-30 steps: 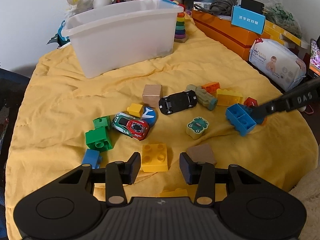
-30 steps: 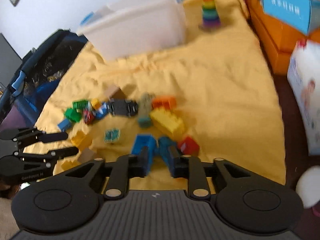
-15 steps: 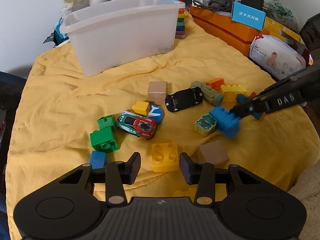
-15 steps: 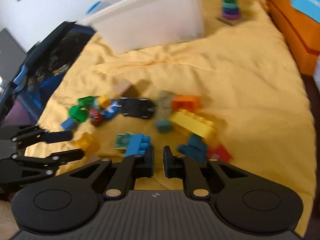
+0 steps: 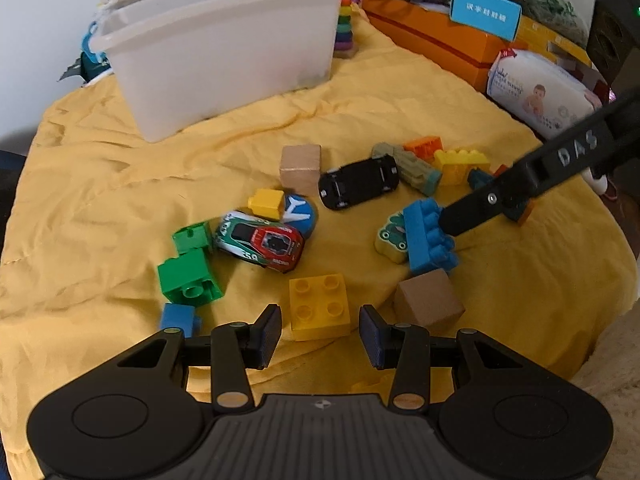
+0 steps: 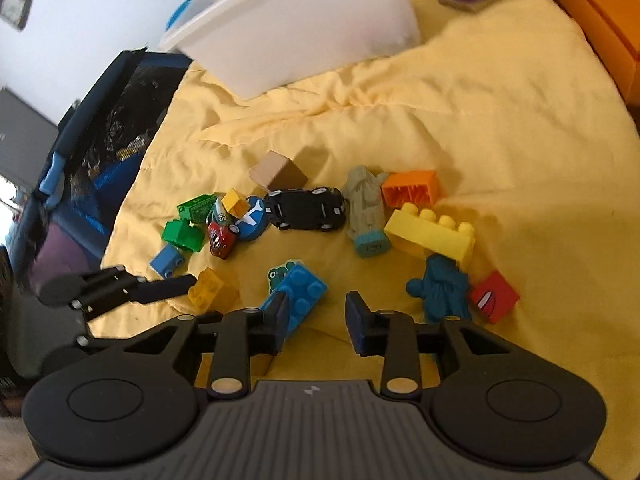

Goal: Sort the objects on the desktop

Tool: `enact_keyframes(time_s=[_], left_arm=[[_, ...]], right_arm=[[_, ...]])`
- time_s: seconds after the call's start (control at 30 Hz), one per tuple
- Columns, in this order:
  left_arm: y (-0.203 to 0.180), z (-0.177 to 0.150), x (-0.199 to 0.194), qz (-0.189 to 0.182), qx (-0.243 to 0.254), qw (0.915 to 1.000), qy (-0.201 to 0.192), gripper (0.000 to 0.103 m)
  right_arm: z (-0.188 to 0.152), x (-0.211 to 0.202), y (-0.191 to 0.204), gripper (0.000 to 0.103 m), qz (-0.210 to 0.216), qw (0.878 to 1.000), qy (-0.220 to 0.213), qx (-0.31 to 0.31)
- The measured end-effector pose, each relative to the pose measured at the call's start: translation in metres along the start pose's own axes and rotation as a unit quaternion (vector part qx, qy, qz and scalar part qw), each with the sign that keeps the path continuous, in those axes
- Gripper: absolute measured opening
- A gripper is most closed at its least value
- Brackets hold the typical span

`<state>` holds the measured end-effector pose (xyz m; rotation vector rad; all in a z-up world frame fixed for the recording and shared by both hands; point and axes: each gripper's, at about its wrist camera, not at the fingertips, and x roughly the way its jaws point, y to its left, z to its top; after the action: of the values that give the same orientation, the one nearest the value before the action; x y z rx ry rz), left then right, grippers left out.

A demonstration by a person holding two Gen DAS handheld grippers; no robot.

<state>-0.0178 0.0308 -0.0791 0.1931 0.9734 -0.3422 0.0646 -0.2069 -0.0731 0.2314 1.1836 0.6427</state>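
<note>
Left wrist view: I find my left hand-held gripper (image 5: 319,334) part open and empty, poised just short of the yellow four-stud brick (image 5: 319,310). My right hand-held gripper (image 6: 316,316) has its jaws opening; the blue brick (image 6: 298,294) lies against its left finger, leaning on the frog tile (image 5: 390,236), and I judge it released. Sorting looks barely begun: the white bin (image 5: 224,52) shows nothing inside from these angles, though its interior is mostly hidden. The cars, wooden cubes and bricks all lie loose, well apart from it. The worktop carries a rumpled yellow cloth (image 5: 400,108). Orange boxes (image 5: 432,44) and a wipes packet (image 5: 540,94) crowd the right edge, against a pale wall.
</note>
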Motion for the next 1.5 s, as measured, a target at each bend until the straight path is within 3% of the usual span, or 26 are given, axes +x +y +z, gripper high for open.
enact_keyframes(time_s=[0.17, 0.37, 0.43, 0.47, 0.5, 0.67, 0.83, 0.93, 1.07, 1.17, 1.3, 1.43, 1.5], left_arm=[[0.001, 0.001, 0.001, -0.007, 0.006, 1.0, 0.001, 0.047], [0.004, 0.002, 0.006, -0.013, 0.009, 0.9999, 0.006, 0.047], [0.005, 0.003, 0.006, -0.017, 0.01, 0.9998, 0.006, 0.045], [0.006, 0.003, 0.007, -0.018, 0.009, 0.9998, 0.006, 0.037], [0.008, 0.004, 0.007, -0.023, 0.006, 0.9997, 0.008, 0.035], [0.016, 0.02, -0.018, -0.006, -0.008, 0.9992, -0.039, 0.035], [0.035, 0.075, -0.064, 0.024, -0.019, 0.9925, -0.118, 0.035], [0.05, 0.118, -0.082, 0.036, -0.027, 0.985, -0.167, 0.035], [0.063, 0.18, -0.092, 0.083, -0.01, 0.9722, -0.219, 0.035], [0.075, 0.217, -0.085, 0.096, -0.014, 0.967, -0.235, 0.035], [0.094, 0.247, -0.043, 0.097, -0.041, 0.9732, -0.205, 0.035], [0.113, 0.257, 0.017, 0.081, -0.078, 0.9858, -0.124, 0.035], [0.116, 0.254, 0.033, 0.078, -0.095, 0.9871, -0.102, 0.035]], right_arm=[[0.004, 0.002, 0.003, 0.037, 0.023, 0.999, 0.012, 0.034], [0.006, 0.018, 0.01, 0.038, 0.013, 0.998, 0.045, 0.048], [0.006, 0.023, 0.01, 0.033, 0.017, 0.998, 0.047, 0.05], [0.006, 0.021, 0.011, 0.032, 0.014, 0.998, 0.044, 0.045], [0.007, 0.018, 0.014, 0.032, 0.01, 0.999, 0.041, 0.033], [0.014, 0.001, 0.028, 0.031, -0.028, 0.999, 0.02, -0.029], [0.044, -0.024, 0.04, 0.031, -0.024, 0.998, -0.027, -0.052], [0.082, -0.046, 0.05, 0.031, -0.022, 0.994, -0.08, -0.077], [0.139, -0.066, 0.067, 0.031, -0.032, 0.983, -0.142, -0.114], [0.181, -0.068, 0.076, 0.031, -0.045, 0.975, -0.174, -0.127], [0.225, -0.048, 0.075, 0.031, -0.07, 0.972, -0.184, -0.126], [0.248, -0.011, 0.066, 0.032, -0.101, 0.975, -0.161, -0.111], [0.251, 0.003, 0.057, 0.034, -0.105, 0.979, -0.143, -0.103]])
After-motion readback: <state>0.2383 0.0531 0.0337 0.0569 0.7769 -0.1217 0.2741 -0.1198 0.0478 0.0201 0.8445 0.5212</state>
